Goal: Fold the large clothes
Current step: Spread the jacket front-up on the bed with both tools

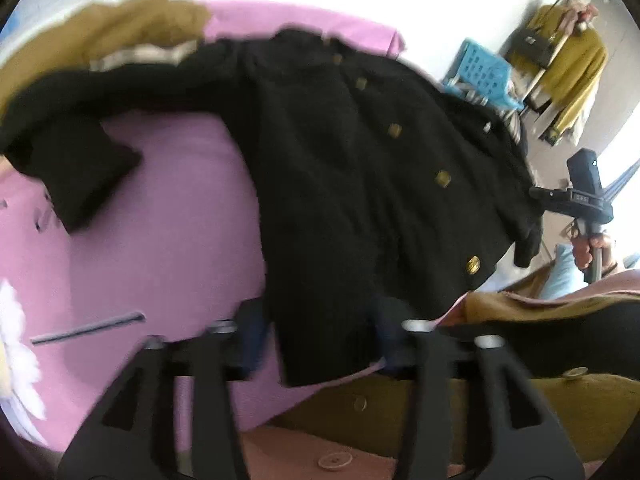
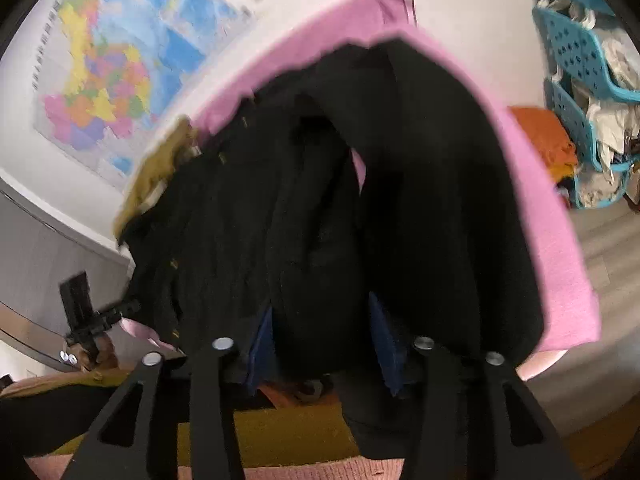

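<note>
A black coat (image 1: 340,168) with gold buttons (image 1: 443,179) lies spread on the pink-covered table (image 1: 168,220); one sleeve stretches left and ends in a folded cuff (image 1: 80,176). My left gripper (image 1: 320,328) is at the coat's near hem, its jaws apart, with the hem's edge between the blue-padded fingers (image 1: 254,336). In the right wrist view the coat (image 2: 420,200) bunches in dark folds, and my right gripper (image 2: 322,344) stands open with a bulge of black cloth between its fingers (image 2: 386,344). Each view shows the other hand-held gripper at its edge, with motion blur in both.
A mustard garment (image 1: 132,24) lies at the table's far left. Blue plastic baskets (image 2: 580,60) of laundry and an orange cloth (image 2: 548,140) stand past the right edge. A rack with a yellow garment (image 1: 572,64) is beyond. A map (image 2: 112,80) hangs on the wall. A grey rod (image 1: 88,328) lies on the pink cover.
</note>
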Tool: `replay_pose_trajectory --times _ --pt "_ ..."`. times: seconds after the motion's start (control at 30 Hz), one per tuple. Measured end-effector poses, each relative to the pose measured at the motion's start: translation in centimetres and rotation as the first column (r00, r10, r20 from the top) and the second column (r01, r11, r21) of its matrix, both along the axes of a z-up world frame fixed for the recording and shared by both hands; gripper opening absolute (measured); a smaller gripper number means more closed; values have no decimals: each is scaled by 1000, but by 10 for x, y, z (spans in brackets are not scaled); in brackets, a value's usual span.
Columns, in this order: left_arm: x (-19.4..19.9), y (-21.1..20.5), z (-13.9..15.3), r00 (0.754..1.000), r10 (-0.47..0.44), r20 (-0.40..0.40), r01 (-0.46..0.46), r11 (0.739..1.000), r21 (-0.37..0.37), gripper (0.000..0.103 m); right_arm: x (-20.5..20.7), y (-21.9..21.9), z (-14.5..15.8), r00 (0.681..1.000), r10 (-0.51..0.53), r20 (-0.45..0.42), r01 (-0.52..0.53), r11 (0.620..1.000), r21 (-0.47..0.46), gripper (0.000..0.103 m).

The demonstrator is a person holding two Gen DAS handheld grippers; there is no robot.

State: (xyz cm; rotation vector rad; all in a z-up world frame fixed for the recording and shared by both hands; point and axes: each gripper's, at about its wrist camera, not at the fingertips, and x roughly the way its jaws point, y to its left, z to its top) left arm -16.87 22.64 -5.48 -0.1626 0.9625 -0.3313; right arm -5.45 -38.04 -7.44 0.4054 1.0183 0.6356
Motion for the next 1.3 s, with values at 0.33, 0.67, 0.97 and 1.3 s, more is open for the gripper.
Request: replay_pose_trajectory --times 0.33,0.67,0.97,1.3 --pt "19 -13 62 964 -2 265 12 999 -38 86 26 -50 5 984 -154 89 160 984 -73 81" --pt "85 -71 35 970 -142 195 159 985 -70 85 43 -48 50 982 -70 173 73 997 -15 5" --pt "111 -87 47 946 -217 239 255 957 -141 85 37 18 183 912 149 383 -130 989 -74 6" --pt "120 -56 49 957 -172 235 227 947 -228 86 97 218 118 862 485 148 -478 875 -83 21"
